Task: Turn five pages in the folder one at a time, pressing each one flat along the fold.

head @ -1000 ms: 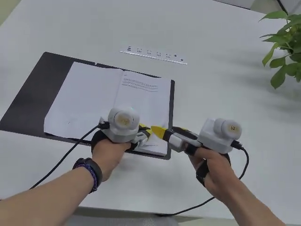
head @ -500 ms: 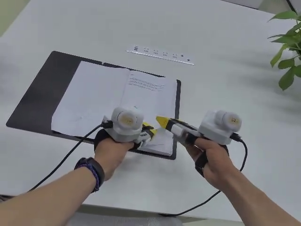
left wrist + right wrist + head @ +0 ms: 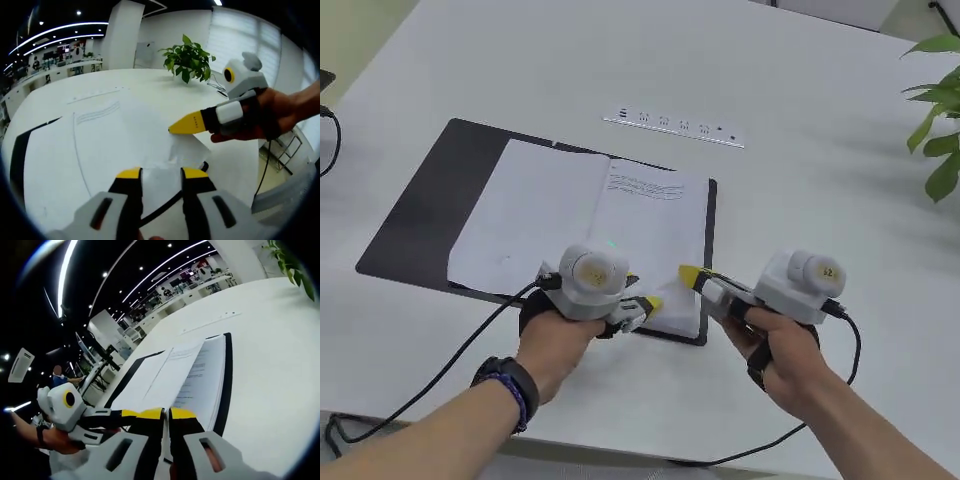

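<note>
- The folder point(image 3: 415, 215) is black, and its pages point(image 3: 550, 215) are white with thin dark lines of print.
- The left gripper point(image 3: 647, 304) and right gripper point(image 3: 688, 274) are pale grey with yellow tips.
- The table point(image 3: 820, 120) is white.
- The plant point(image 3: 189, 62) is green.

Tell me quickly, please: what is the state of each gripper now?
Left gripper: open, holding nothing.
Right gripper: shut, holding nothing.

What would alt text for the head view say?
A person holds the left gripper and right gripper, yellow tips facing each other, at the near right corner of an open black folder of white pages on a white table. A power strip lies beyond the folder.
</note>
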Tool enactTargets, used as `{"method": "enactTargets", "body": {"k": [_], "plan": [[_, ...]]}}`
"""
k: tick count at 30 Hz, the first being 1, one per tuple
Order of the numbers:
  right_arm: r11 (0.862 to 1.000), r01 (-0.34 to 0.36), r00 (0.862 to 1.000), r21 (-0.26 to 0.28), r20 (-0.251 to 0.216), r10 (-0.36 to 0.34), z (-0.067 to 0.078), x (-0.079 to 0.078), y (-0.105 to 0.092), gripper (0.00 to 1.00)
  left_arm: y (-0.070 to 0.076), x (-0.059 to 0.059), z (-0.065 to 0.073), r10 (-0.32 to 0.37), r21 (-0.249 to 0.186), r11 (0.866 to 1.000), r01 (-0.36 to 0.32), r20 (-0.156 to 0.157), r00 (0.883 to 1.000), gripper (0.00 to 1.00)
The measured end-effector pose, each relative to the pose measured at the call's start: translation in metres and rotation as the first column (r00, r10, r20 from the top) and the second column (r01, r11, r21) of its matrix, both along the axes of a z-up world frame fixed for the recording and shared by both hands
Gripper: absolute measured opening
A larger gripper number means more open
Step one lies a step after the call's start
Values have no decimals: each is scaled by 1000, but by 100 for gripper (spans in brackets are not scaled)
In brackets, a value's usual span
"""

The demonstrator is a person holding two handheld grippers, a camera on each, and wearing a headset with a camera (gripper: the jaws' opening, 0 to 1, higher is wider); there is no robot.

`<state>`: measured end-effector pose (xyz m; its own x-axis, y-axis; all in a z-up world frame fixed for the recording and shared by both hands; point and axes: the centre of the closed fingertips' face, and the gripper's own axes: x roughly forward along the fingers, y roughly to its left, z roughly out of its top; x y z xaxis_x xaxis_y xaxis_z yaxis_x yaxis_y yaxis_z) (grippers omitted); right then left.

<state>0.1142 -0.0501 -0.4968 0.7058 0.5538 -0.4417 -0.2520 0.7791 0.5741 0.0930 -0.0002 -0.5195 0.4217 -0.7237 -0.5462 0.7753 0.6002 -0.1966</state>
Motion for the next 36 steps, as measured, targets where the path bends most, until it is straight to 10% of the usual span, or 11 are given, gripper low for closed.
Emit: {"method": "enactTargets", "body": {"k": [36], "plan": [[999, -13, 997, 42, 74, 10, 33, 14, 62, 0, 97, -6, 34, 92, -7, 996, -92, 23, 995, 50]]}}
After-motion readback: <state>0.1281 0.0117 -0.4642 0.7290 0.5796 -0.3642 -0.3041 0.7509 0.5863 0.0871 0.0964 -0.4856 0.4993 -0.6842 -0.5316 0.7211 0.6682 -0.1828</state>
